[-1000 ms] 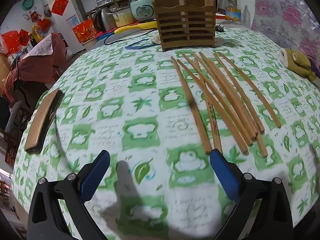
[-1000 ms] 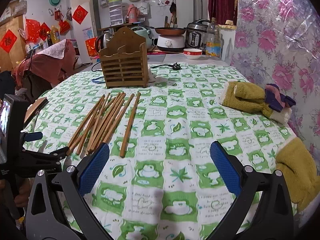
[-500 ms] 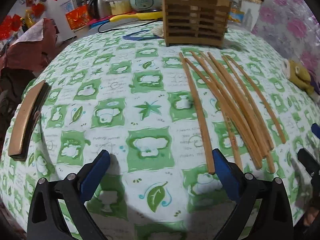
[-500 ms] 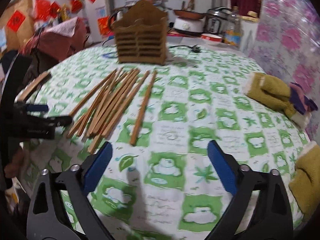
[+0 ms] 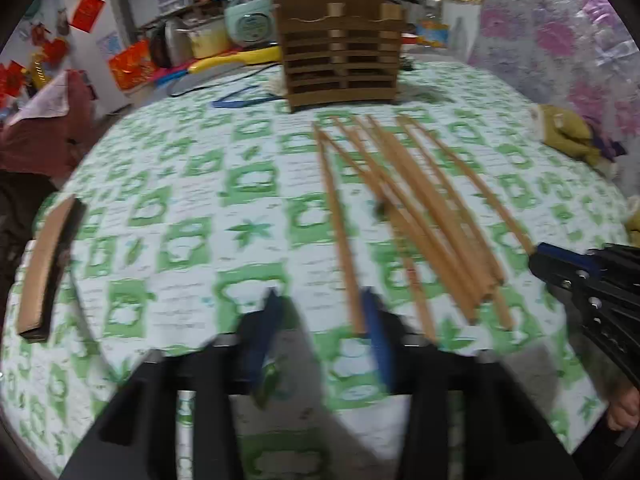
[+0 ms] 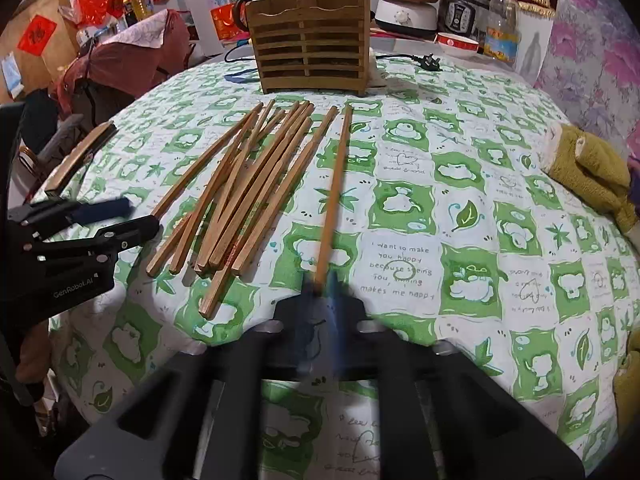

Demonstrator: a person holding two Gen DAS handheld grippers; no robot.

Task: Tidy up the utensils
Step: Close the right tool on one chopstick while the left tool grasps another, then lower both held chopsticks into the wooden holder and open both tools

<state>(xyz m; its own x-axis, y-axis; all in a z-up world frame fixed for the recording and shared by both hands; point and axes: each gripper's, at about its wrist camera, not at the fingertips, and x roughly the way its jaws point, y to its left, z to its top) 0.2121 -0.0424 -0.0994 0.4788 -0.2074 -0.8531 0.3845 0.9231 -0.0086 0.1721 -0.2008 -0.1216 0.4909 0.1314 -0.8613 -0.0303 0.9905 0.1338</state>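
Right gripper angled down, clamped on chopstick end

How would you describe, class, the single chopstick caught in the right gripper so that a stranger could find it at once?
Start at the slatted wooden utensil holder at the far side of the green-checked tablecloth, then drop to the heap of chopsticks before it. The chopstick lies alone, right of that heap, its near end pinched in the shut right gripper.

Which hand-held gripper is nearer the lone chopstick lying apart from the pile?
Right. The right hand-held gripper is shut on the lone chopstick's near end; the left hand-held gripper, closing, is at the pile's far side.
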